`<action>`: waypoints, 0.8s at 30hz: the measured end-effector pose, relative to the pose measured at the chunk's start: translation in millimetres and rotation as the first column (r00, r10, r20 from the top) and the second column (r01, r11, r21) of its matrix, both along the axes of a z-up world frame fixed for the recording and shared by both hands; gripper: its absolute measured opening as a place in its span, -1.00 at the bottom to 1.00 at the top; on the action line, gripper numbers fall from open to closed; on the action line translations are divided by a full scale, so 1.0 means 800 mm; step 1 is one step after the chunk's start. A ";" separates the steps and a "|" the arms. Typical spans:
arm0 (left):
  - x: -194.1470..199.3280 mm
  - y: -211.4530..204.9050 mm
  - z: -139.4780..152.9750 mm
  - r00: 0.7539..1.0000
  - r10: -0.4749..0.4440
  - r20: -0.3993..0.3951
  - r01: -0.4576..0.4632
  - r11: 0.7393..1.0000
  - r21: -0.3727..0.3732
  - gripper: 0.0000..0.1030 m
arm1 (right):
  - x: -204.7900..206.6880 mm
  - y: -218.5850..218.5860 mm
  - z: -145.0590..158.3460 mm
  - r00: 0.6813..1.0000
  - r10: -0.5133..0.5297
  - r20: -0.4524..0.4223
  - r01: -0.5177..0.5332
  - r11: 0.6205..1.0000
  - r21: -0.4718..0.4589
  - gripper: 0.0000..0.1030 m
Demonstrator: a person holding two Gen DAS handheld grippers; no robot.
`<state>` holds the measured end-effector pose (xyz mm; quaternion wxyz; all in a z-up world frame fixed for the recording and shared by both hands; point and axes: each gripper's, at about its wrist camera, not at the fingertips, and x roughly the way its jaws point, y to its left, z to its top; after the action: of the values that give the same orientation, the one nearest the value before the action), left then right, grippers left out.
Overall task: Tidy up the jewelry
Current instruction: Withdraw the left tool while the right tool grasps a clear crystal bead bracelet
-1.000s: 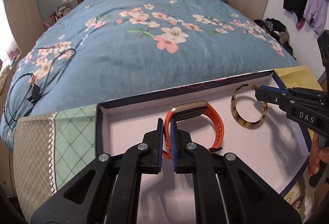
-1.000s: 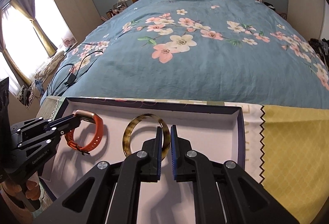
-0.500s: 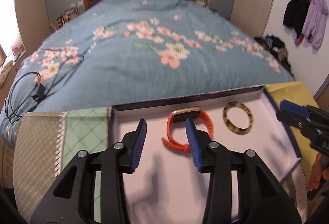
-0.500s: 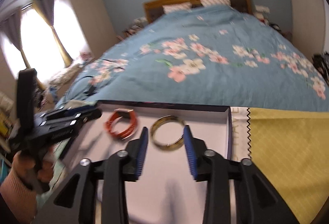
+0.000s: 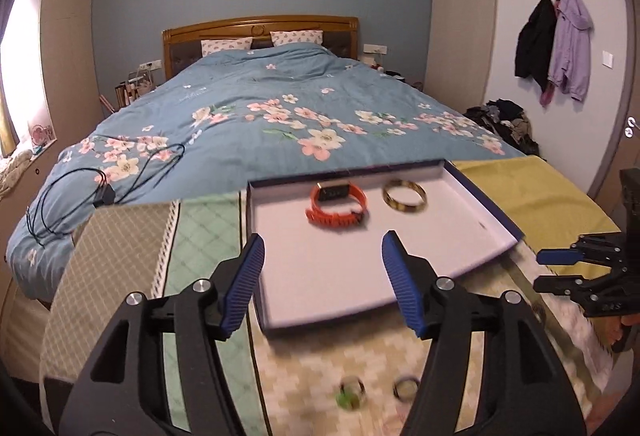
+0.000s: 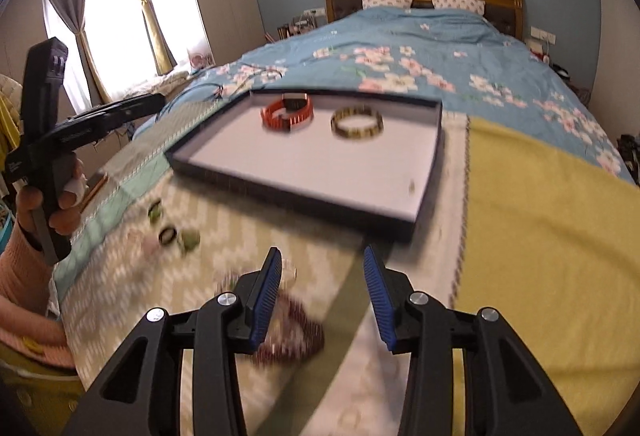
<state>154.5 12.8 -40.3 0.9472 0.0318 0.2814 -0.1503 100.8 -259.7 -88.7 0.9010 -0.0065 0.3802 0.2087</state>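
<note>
A shallow dark-rimmed tray [image 5: 484, 210] [image 6: 288, 190] with a white floor lies on the cloth at the foot of the bed. In it lie an orange watch band [image 5: 336, 204] [image 6: 286, 113] and a tortoiseshell bangle [image 5: 404, 196] [image 6: 357, 122], side by side at the far end. My left gripper [image 5: 322, 284] is open and empty, held back from the tray's near edge. My right gripper [image 6: 320, 290] is open and empty above a dark beaded bracelet [image 6: 294, 336] on the cloth. Small rings [image 5: 352, 392] [image 6: 174, 236] lie on the cloth in front of the tray.
A patterned cloth [image 6: 132, 276] and a yellow cloth [image 6: 540, 236] cover the surface under the tray. The blue flowered bed [image 5: 280, 108] lies beyond, with a black cable [image 5: 100, 192] on its left side. Coats [image 5: 556, 44] hang on the right wall.
Both grippers opened, letting go of the orange band and the bangle in the tray, then pulled back and up away from the tray. Both views are blurred by the motion.
</note>
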 end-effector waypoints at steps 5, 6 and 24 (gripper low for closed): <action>-0.037 -0.002 -0.015 1.000 -0.020 -0.018 0.020 1.000 0.021 0.18 | -0.025 0.001 -0.003 1.000 0.011 0.014 -0.011 1.000 0.009 -0.22; -0.044 -0.003 -0.018 1.000 -0.021 -0.020 0.022 0.999 0.024 0.17 | -0.029 0.004 -0.003 1.000 0.020 0.016 -0.021 1.000 0.010 -0.22; -0.092 -0.014 -0.051 0.997 -0.051 -0.059 0.054 0.997 0.055 0.18 | -0.025 0.054 -0.018 0.995 0.097 -0.024 -0.098 0.992 -0.079 -0.37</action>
<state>81.0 1.6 -80.7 0.9331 0.0619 0.3119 -0.1680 81.2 -216.6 -103.3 0.8849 -0.0593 0.3965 0.2371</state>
